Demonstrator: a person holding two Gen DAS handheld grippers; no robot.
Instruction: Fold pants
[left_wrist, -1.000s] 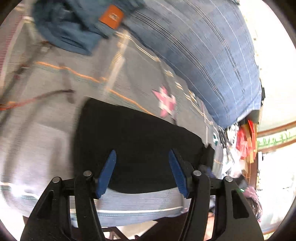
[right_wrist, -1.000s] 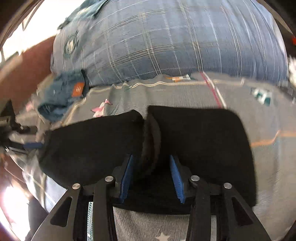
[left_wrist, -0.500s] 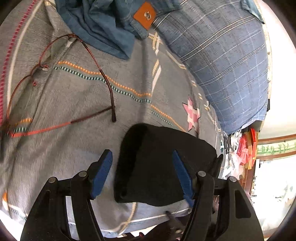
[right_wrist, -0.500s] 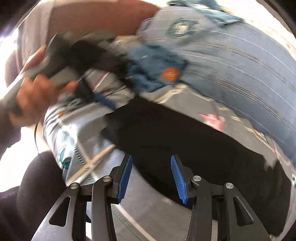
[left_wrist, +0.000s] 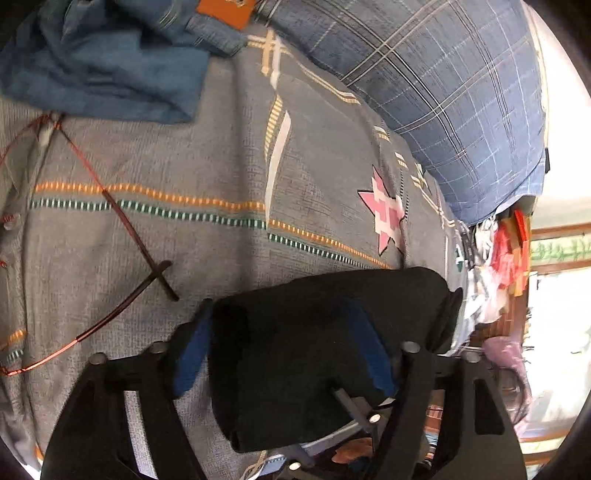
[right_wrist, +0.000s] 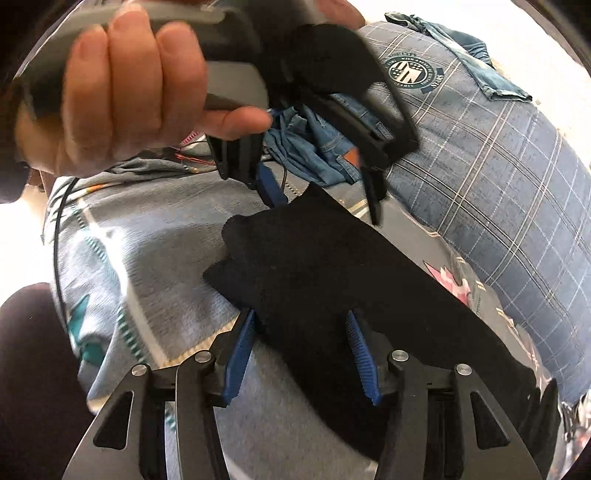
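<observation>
1. Since half a second ago the left gripper (left_wrist: 284, 350) has closed in on the black pants (left_wrist: 325, 347): they were ahead of its fingers then, and now the folded bundle fills the space between the blue pads. The right-wrist view, blurred then, is now fairly sharp.
2. Both left pads are partly hidden; the right one is sunk behind the black cloth. Its jaws stand wide, and whether they pinch the cloth cannot be told.
3. From the right wrist, the pants (right_wrist: 332, 280) lie as a long black strip on the grey patterned bedspread (right_wrist: 155, 236). The right gripper (right_wrist: 299, 350) is spread wide over the strip's near edge, holding nothing.
4. A hand (right_wrist: 122, 81) holding the left gripper (right_wrist: 317, 188) blocks the upper left of that view; its far finger is motion-blurred.
5. Around: one pair of blue jeans (left_wrist: 103, 62) with an orange patch, one blue plaid pillow (left_wrist: 461, 92), one thin red wire (left_wrist: 122, 221) looped on the bedspread (left_wrist: 207, 155).
</observation>
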